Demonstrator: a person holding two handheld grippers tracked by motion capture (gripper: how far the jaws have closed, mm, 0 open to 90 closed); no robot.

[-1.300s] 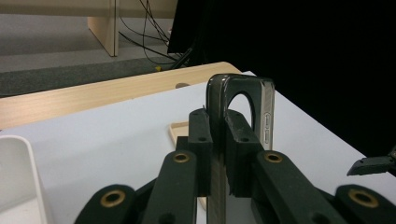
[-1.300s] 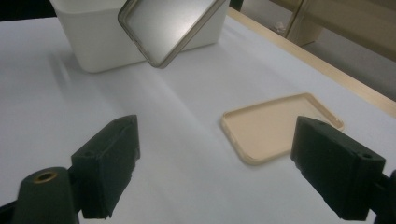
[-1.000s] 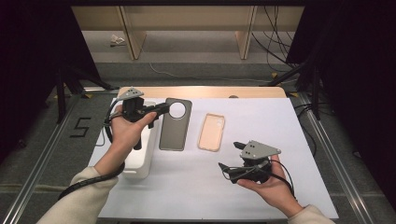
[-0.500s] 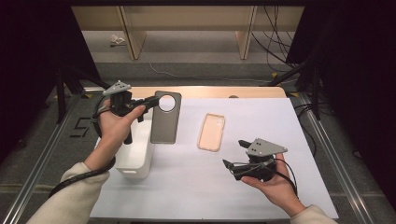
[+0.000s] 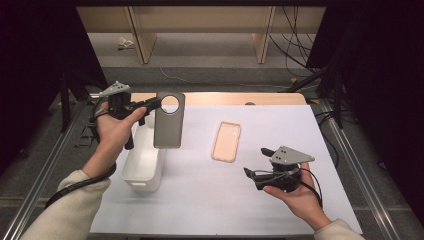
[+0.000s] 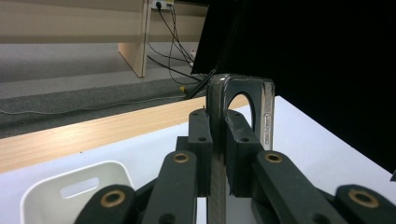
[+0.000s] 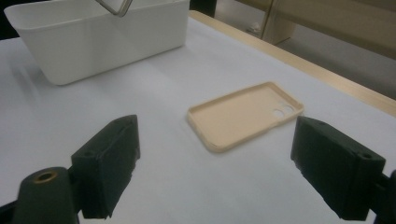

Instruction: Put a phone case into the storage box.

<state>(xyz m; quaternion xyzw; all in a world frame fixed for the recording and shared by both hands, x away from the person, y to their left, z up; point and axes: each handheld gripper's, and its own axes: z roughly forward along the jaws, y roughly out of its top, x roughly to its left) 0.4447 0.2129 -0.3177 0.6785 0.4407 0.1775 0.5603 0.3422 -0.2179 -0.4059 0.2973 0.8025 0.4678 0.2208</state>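
The left gripper (image 5: pixel 150 105), held up in the person's left hand (image 5: pixel 114 131) near the far-left corner of the white tabletop (image 5: pixel 210 200), was clamped shut on a dark grey phone case with a large round camera hole (image 5: pixel 168 121). Its jaws pinched the case's top edge beside the hole, and the case hung lifted clear of the tabletop, long side running down toward the near edge. From the left gripper view the case (image 6: pixel 243 100) stood edge-on between the two black jaws, pressed from both sides, with its side buttons showing on the right rim.

The right gripper (image 5: pixel 252 175) sat low in the person's right hand (image 5: pixel 299 196) toward the near-right part of the tabletop, jaws spread wide with nothing between them. In its own view the two black pads (image 7: pixel 109 161) stood far apart, touching nothing.

A white rectangular plastic bin (image 5: pixel 144 159) stood along the left edge of the tabletop, just below and beside the hanging dark case; the lower corner of the case seemed to overlap its far right rim from above. I could see nothing lying in the part of the bin that was visible.

A beige, flat phone case lying open side up (image 5: pixel 226 141) rested on the middle of the tabletop, well apart from the bin. It lay a little beyond the right gripper's open jaws, framed between them in the right gripper view (image 7: pixel 245 114), not touched by either
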